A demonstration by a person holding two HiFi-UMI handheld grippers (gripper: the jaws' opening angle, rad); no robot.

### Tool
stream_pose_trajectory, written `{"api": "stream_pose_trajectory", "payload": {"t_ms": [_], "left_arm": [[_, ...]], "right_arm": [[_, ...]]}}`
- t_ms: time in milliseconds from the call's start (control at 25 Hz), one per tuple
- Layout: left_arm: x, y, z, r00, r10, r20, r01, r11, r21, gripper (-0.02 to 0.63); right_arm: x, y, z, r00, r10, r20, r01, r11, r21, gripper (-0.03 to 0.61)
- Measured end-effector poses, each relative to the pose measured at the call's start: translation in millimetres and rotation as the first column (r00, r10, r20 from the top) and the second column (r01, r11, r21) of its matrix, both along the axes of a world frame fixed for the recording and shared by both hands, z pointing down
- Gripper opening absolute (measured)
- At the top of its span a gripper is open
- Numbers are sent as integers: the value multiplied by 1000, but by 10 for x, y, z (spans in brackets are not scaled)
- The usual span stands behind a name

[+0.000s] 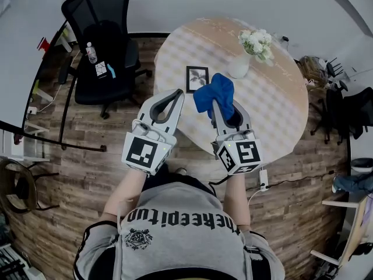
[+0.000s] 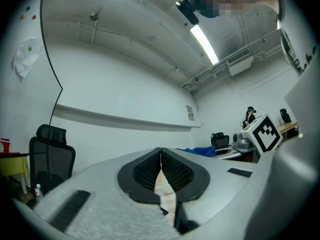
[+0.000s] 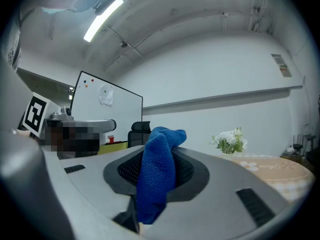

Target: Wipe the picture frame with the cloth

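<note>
A small black picture frame (image 1: 197, 78) with a plant print lies flat on the round table (image 1: 280, 104), near its left side. My right gripper (image 1: 217, 95) is shut on a blue cloth (image 1: 215, 94), which bunches up out of the jaws (image 3: 159, 170) just right of the frame. My left gripper (image 1: 177, 94) is shut with nothing in it, its jaw tips meeting (image 2: 161, 156) above the table's front-left edge, a little below and left of the frame. Both grippers are held up off the table.
A white vase of white flowers (image 1: 249, 52) stands behind the frame to its right. A black office chair (image 1: 102, 45) holding a bottle and small items stands left of the table. Cables and a power strip (image 1: 262, 181) lie on the wooden floor.
</note>
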State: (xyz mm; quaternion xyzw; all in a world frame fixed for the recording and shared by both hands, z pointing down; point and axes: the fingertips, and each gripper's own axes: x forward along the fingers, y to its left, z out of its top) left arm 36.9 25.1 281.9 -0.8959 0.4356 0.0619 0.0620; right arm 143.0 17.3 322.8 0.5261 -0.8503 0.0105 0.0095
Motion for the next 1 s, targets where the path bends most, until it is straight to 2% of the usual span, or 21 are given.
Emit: {"api": "stream_pose_trajectory", "payload": {"t_ms": [1000], "left_arm": [[242, 74, 39, 1000, -10, 19, 10, 1000, 0, 18]], "right_arm": [[212, 98, 30, 1000, -17, 26, 17, 1000, 17, 101]]}}
